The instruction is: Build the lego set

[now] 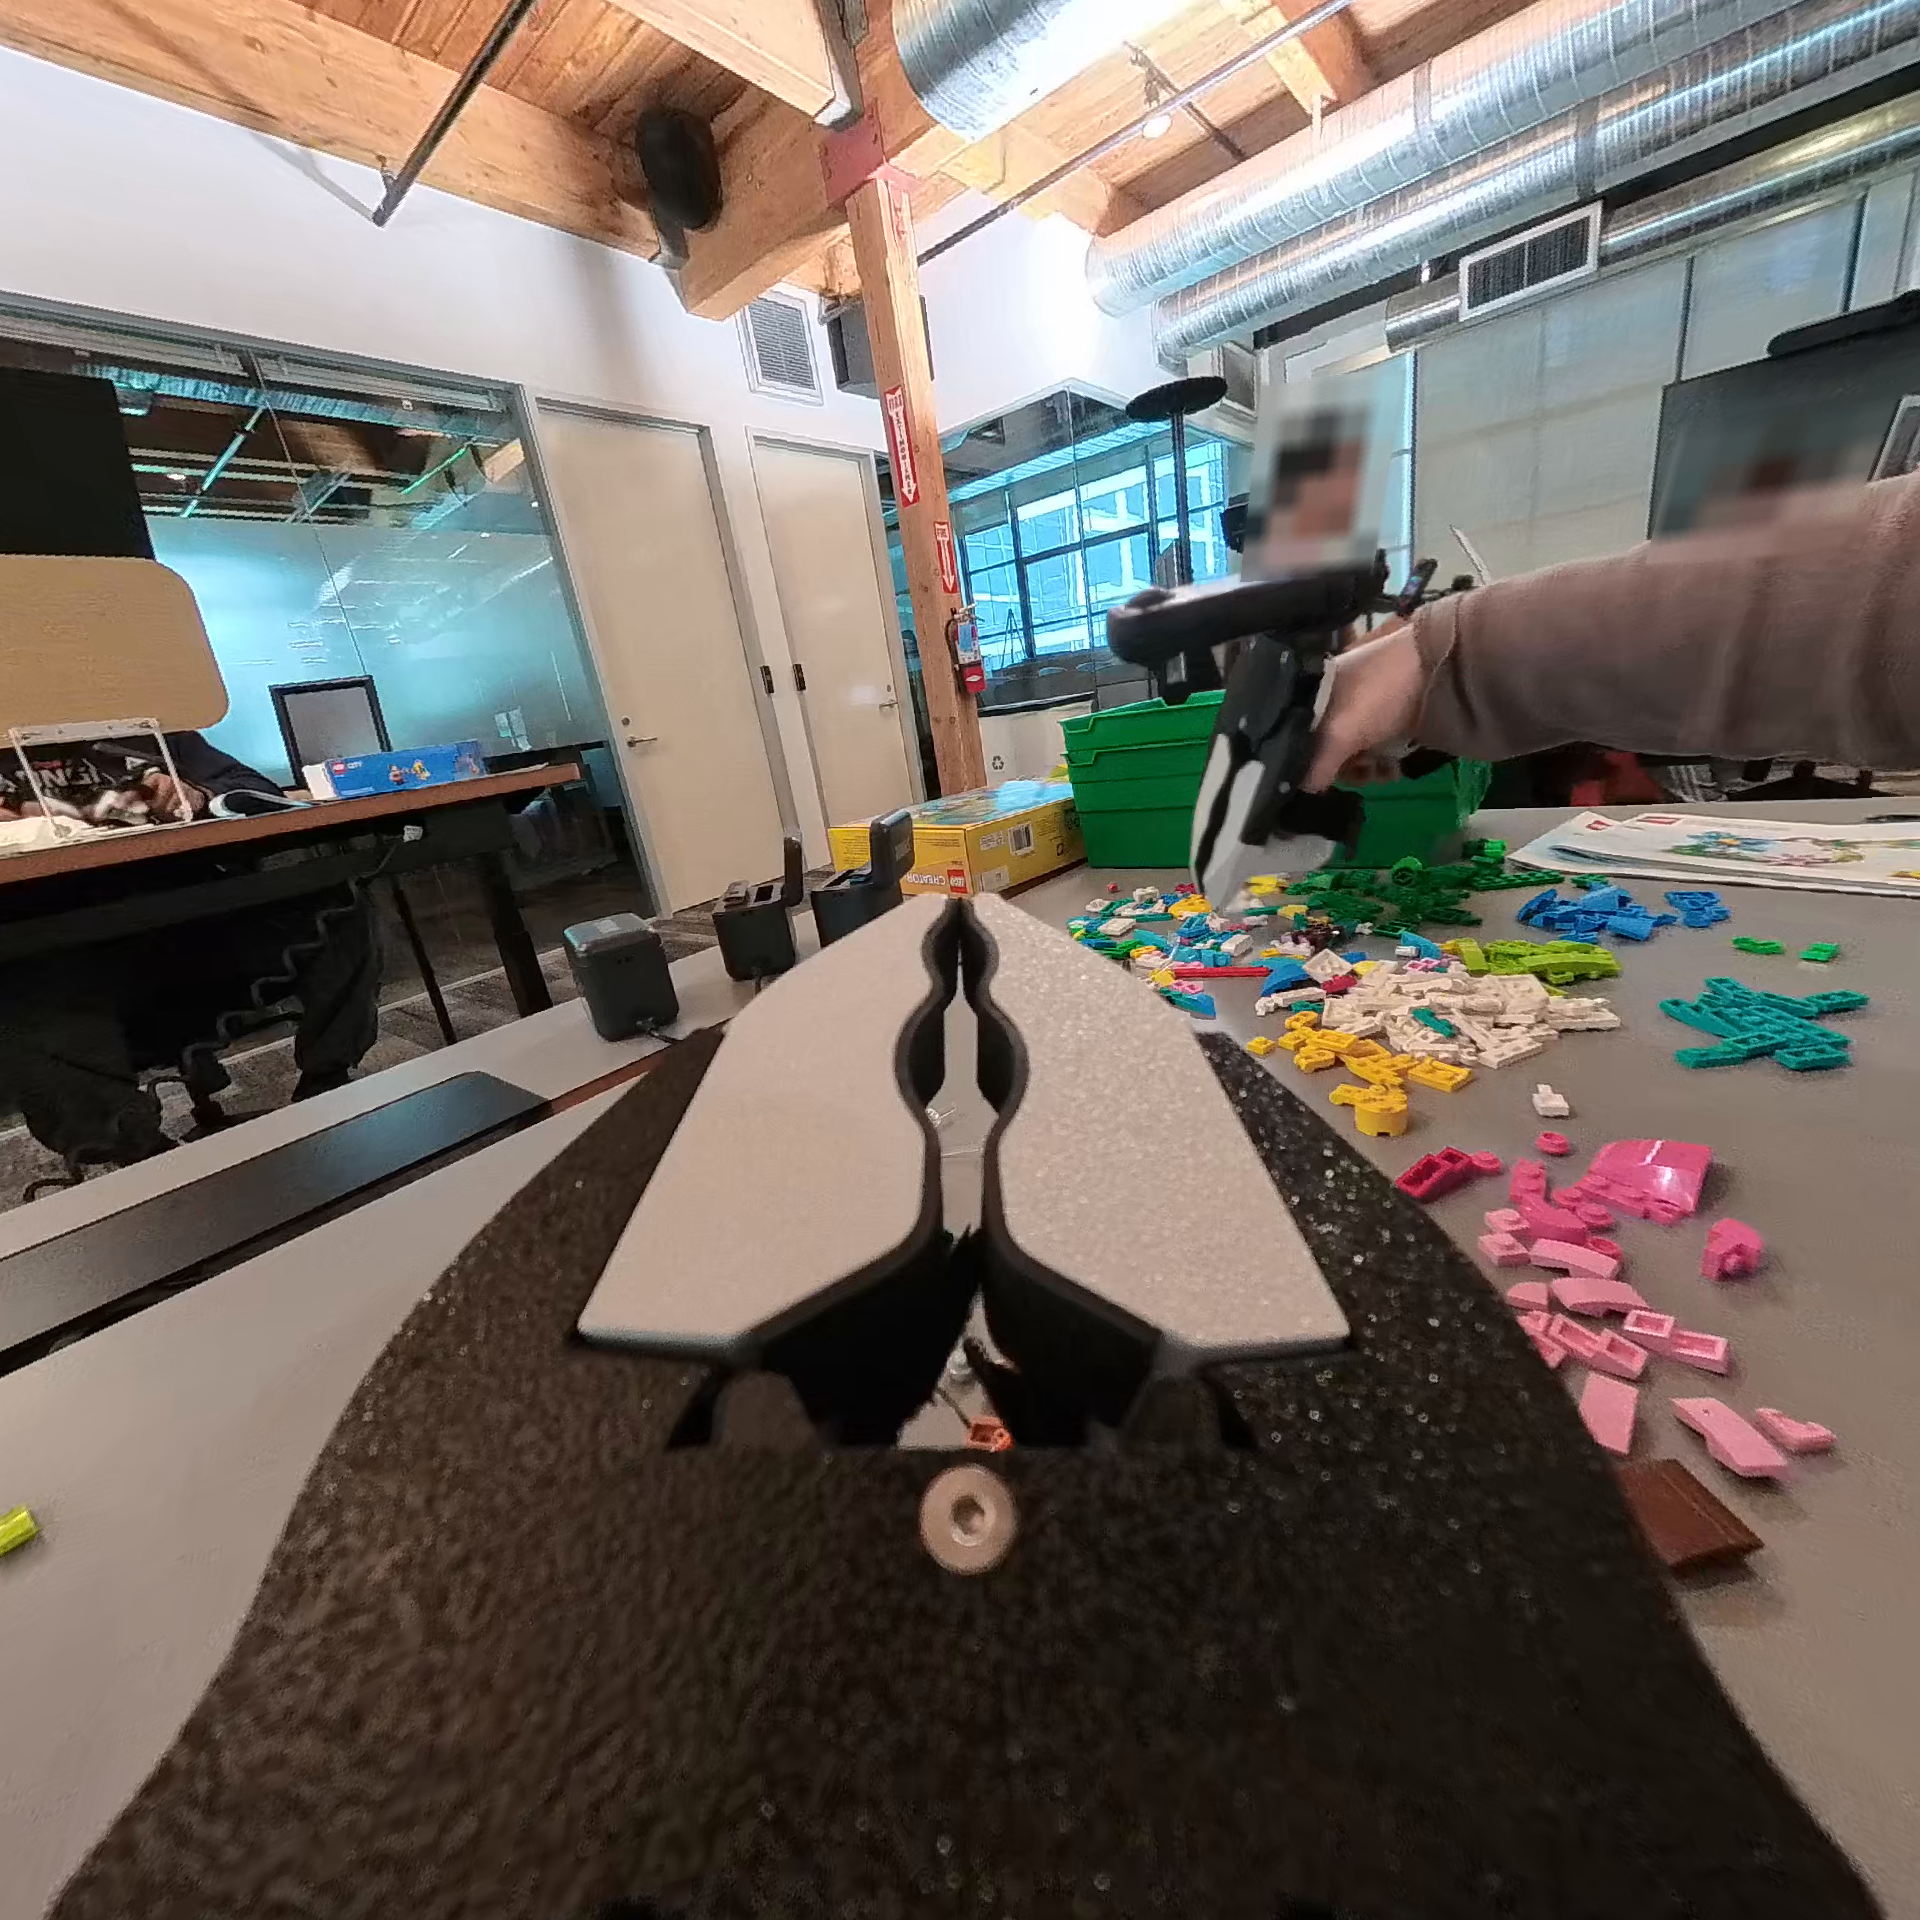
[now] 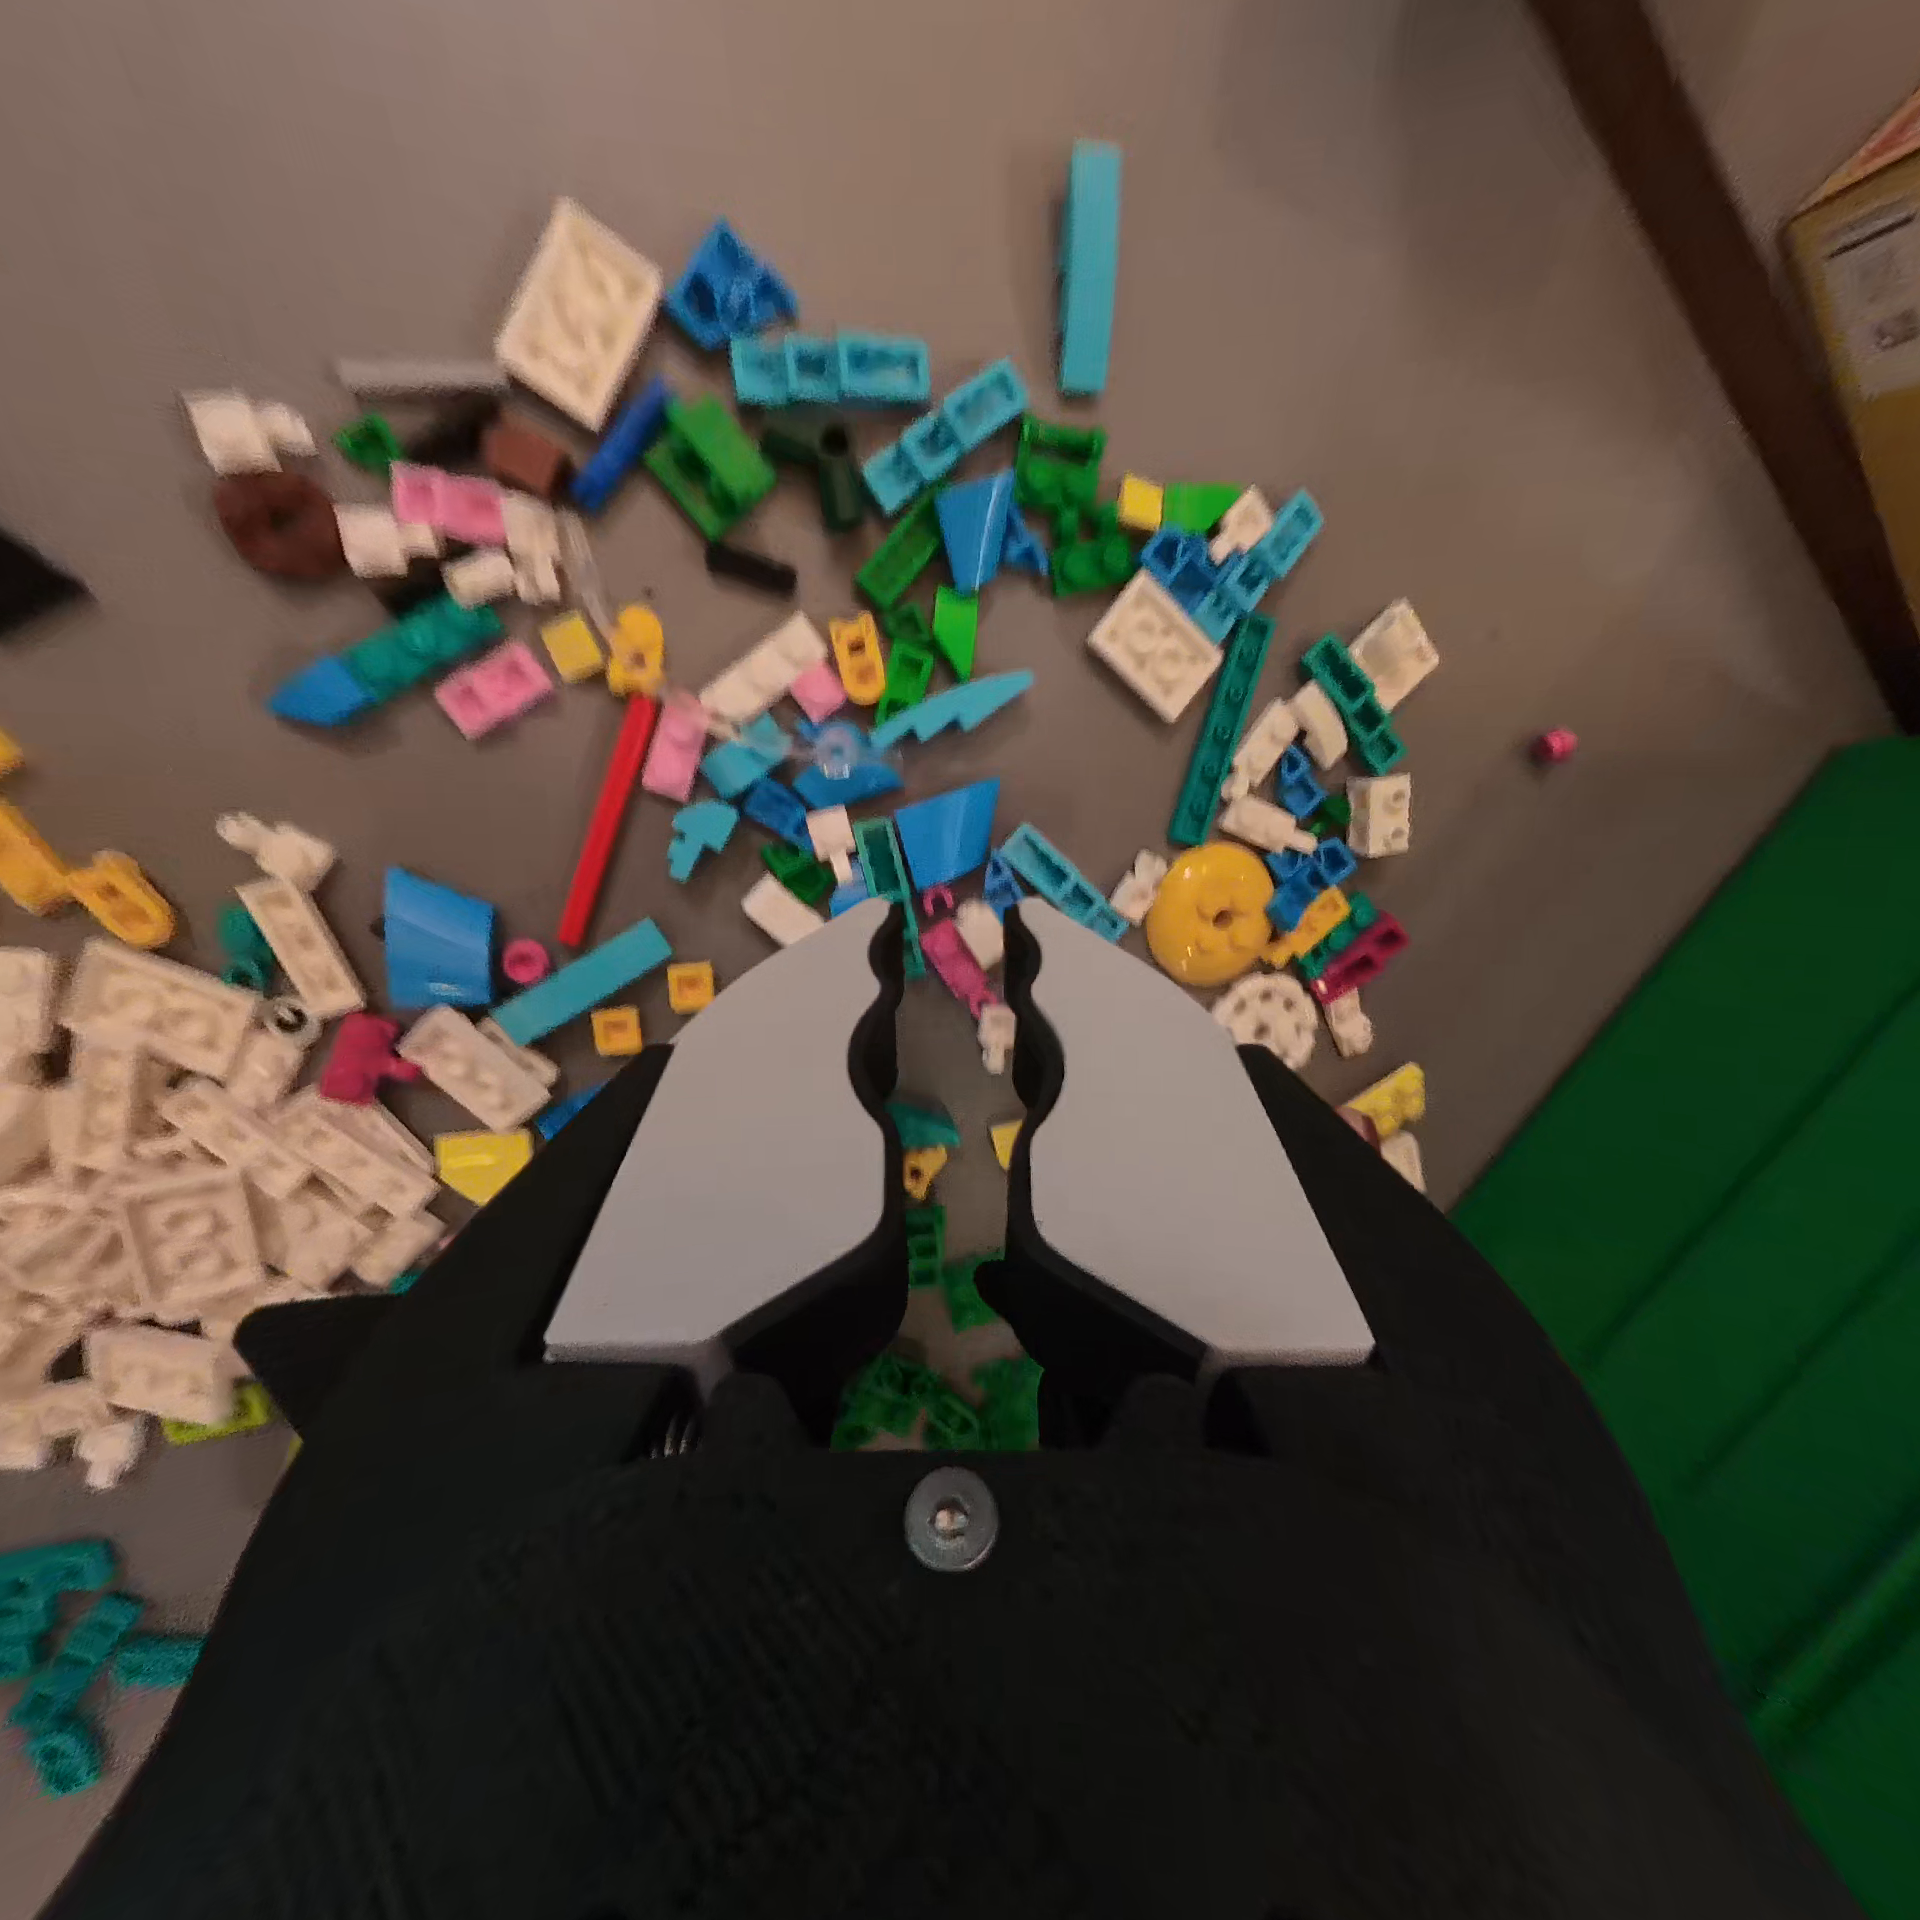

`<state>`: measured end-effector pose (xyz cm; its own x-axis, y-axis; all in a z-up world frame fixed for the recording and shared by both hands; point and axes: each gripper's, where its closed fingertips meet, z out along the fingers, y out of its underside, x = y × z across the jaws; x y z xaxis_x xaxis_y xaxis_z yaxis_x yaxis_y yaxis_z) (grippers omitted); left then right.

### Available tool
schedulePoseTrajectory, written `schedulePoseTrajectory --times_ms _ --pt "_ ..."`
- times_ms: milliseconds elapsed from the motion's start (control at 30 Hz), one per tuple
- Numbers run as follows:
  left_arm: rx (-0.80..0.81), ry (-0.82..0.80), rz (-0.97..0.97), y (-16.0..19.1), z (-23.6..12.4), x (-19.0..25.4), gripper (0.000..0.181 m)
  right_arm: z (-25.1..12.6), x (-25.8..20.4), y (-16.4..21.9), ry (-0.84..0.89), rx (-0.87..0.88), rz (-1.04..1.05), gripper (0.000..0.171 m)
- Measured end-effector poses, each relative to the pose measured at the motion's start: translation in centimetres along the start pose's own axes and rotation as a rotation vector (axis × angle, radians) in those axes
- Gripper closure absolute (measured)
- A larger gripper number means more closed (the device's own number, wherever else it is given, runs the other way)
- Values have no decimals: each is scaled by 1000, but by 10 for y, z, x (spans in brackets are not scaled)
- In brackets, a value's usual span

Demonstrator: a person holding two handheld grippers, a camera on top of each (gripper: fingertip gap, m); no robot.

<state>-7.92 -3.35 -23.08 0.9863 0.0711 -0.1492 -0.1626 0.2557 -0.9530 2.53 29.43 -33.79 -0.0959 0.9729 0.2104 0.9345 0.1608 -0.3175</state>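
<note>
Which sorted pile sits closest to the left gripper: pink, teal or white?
The pink pile: it lies just right of the left gripper body in the left wrist view. The teal pile and white pile sit farther back on the table.

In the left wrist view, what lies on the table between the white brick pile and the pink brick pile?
Yellow bricks lie just below the white brick pile; then a lone white piece and dark magenta pieces before the pink brick pile. The rest is bare grey table.
</note>
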Motion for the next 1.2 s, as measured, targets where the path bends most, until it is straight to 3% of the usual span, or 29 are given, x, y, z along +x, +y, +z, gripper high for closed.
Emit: schedulePoseTrajectory --times_ms 167,500,700,867,1033,1133,1200 --pt "0 3 4 0 0 1 181 11 -5 -28 -61 89 77 155" --pt "-1 8 9 0 0 2 181 32 9 -39 -16 93 173 155" --pt "-1 12 12 0 0 3 181 33 -8 -50 -142 137 199 155" --pt "-2 13 15 0 0 3 181 27 21 -57 -36 223 310 159" --pt "-2 17 19 0 0 4 181 40 18 -48 -9 153 266 158" --pt "-2 20 21 0 0 5 181 41 -2 -57 -101 171 241 157" --pt "-2 20 22 0 0 5 181 36 -1 -63 -65 188 215 156"
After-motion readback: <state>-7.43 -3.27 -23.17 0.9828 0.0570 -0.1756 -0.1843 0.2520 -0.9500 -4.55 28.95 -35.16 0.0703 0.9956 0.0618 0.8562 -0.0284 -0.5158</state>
